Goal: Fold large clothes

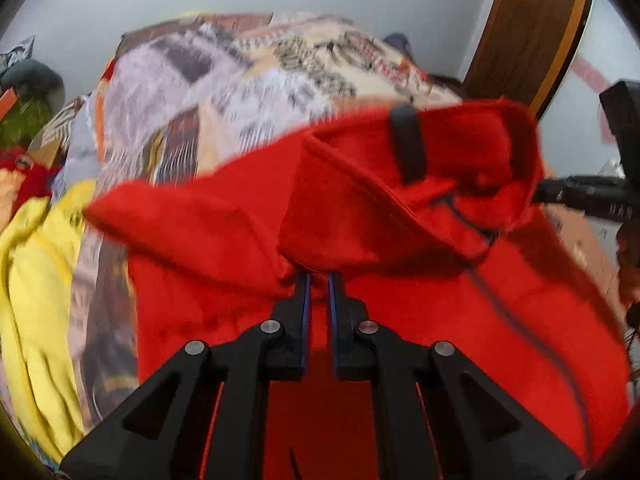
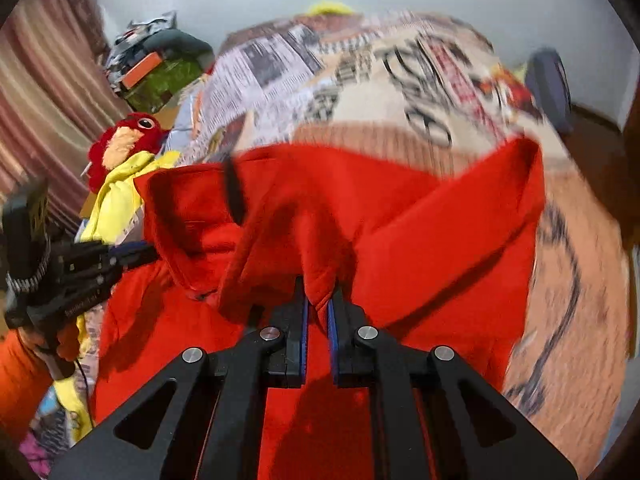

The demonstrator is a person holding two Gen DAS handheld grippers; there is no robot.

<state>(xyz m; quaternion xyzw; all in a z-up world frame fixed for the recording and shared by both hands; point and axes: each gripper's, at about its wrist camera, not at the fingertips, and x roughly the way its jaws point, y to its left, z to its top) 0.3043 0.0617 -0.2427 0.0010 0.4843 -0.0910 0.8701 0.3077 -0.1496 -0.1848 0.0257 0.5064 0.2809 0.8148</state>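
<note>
A large red fleece garment [image 1: 440, 300] with a dark hanging loop [image 1: 408, 144] lies partly lifted over a bed. My left gripper [image 1: 319, 280] is shut on a fold of its red cloth, which drapes over the fingertips. In the right wrist view the same red garment [image 2: 400, 240] bunches over my right gripper [image 2: 319, 300], shut on a pinch of the cloth. The right gripper's black body [image 1: 592, 196] shows at the right edge of the left wrist view, and the left gripper [image 2: 132, 256] shows at the left of the right wrist view, biting the garment's collar edge.
The bed carries a newspaper-print cover [image 1: 248, 80]. A yellow garment [image 1: 36, 280] lies at its left side, beside a red plush toy [image 2: 124, 144]. A pile of items [image 2: 160, 72] sits by a striped curtain [image 2: 44, 92]. A wooden door [image 1: 532, 32] stands at right. An orange sleeve [image 2: 20, 376] holds the left gripper.
</note>
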